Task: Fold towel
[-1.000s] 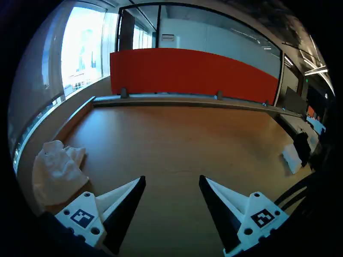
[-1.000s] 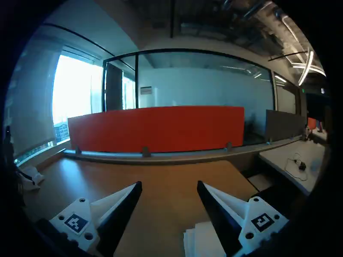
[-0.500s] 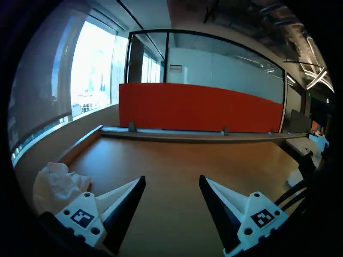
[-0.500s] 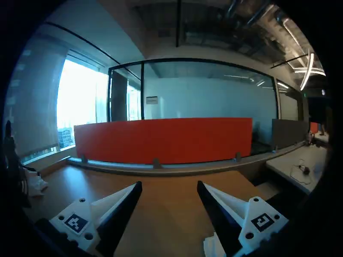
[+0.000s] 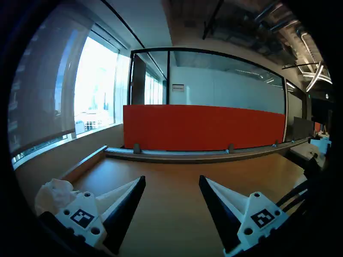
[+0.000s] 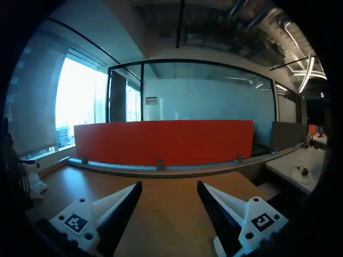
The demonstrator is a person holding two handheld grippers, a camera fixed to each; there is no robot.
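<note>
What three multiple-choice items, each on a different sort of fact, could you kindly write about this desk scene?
1. Where is the crumpled white towel in the left gripper view? A) lower left B) far right C) top centre
2. What colour is the divider panel? A) blue B) red C) green
3. How is the left hand-held gripper? A) shut on the towel B) shut, empty C) open, empty
Answers: 1 A, it bunches at the desk edge on the window side; 2 B, a red band spans the back of the desk; 3 C, wood shows between its spread fingers.
</note>
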